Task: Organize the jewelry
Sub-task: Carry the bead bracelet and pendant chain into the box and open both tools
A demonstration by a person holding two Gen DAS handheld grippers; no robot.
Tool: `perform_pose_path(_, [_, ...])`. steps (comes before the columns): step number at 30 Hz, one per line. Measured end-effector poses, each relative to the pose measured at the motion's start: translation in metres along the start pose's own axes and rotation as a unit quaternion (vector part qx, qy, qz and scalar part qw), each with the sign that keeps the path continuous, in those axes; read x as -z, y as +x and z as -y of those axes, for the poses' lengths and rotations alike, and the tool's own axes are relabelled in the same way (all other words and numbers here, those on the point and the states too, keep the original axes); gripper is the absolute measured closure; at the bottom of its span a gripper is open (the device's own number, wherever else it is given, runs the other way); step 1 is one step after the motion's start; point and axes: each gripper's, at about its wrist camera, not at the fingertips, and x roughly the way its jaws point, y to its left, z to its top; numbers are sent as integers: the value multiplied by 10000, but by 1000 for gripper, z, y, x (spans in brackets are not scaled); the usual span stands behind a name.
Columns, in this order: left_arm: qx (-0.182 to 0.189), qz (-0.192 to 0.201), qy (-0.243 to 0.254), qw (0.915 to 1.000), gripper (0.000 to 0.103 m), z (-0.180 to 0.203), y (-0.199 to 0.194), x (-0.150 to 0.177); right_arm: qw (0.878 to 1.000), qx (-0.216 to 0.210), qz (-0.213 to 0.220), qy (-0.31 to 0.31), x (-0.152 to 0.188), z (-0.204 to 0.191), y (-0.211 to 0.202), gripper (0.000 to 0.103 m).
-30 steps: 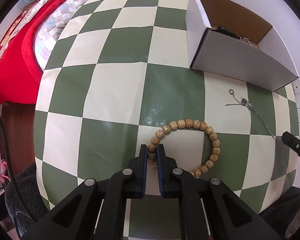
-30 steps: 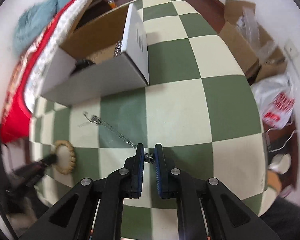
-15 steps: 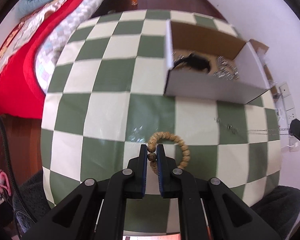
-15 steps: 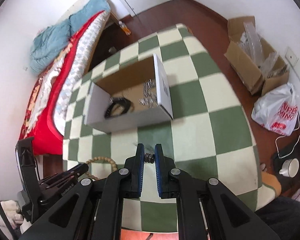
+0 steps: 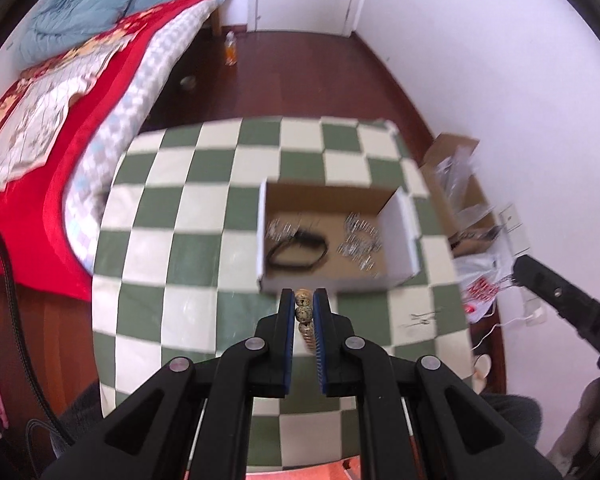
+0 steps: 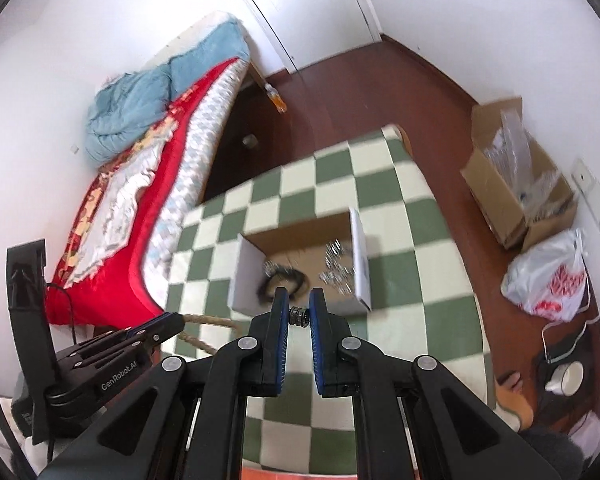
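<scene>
Green-and-cream checks cover the surface [image 5: 156, 248], which stands beside a bed [image 5: 60, 92] with a red cover in a white-walled room; a brown carton [image 6: 516, 200] and a plastic bag [image 6: 548, 280] lie on the floor to its right. On the surface sits an open box [image 5: 400, 220], already holding a black band [image 5: 296, 256] and some silvery pieces [image 5: 360, 244].

Both tools are carrying jewelry high above the surface. The left gripper [image 5: 304, 304] has its fingers pinching a bead bracelet [image 5: 303, 312], a few speckled beads showing in the gap and the rest hanging below. The right gripper [image 6: 298, 316] has its fingers closed on a small metal piece at the end of a chain [image 5: 424, 316], which in the left view trails away, thin and blurred.

The step in hand looks like the carry to the box: both pieces are lifted clear and both views frame the box just ahead of the fingertips. The next move likely calls for bringing each tool over the open top, lowering until the dangling part is inside the walls, then spreading the fingers. The chain's loose tail may catch on the near wall if it is brought in too low.

Each tool points steeply down at the surface, the left one visible low on the left of the right view, the two well apart.
</scene>
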Motion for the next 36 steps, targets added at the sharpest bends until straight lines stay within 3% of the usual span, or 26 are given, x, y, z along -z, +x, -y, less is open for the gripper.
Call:
perform_pose_path(7, [43, 106, 212, 9997, 96, 10, -3, -52, 9994, -79, 215, -262, -43, -33, -5, 92])
perform_pose_path(16, [113, -434, 166, 9989, 96, -3, 58, -104, 9990, 46, -318, -305, -76, -41, 70, 92])
perform_pose_path(25, [357, -1117, -13, 9931, 96, -13, 123, -114, 9937, 417, -976, -351, -77, -21, 150, 92])
perform_pose_path(27, [269, -1280, -50, 9914, 96, -14, 131, -115, 9925, 450, -1086, -336, -78, -16, 160, 92])
perform_pose_path(32, [198, -1097, -173, 9936, 90, -17, 124, -121, 9906, 527, -1254, -177, -82, -3, 171, 91])
perform_pose_path(33, [147, -1043, -175, 9943, 79, -18, 122, -123, 9898, 532, -1309, -164, -82, -1, 173, 86])
perform_pose_path(34, [89, -981, -172, 9950, 60, -19, 120, -124, 9893, 558, -1344, -136, -82, 1, 174, 72])
perform_pose_path(35, [-14, -887, -173, 9959, 47, -20, 116, -125, 9886, 645, -1351, -153, -82, 1, 173, 63])
perform_pose_path(36, [-151, -795, -178, 9966, 25, -22, 113, -125, 9878, 772, -1339, -198, -81, 1, 173, 46])
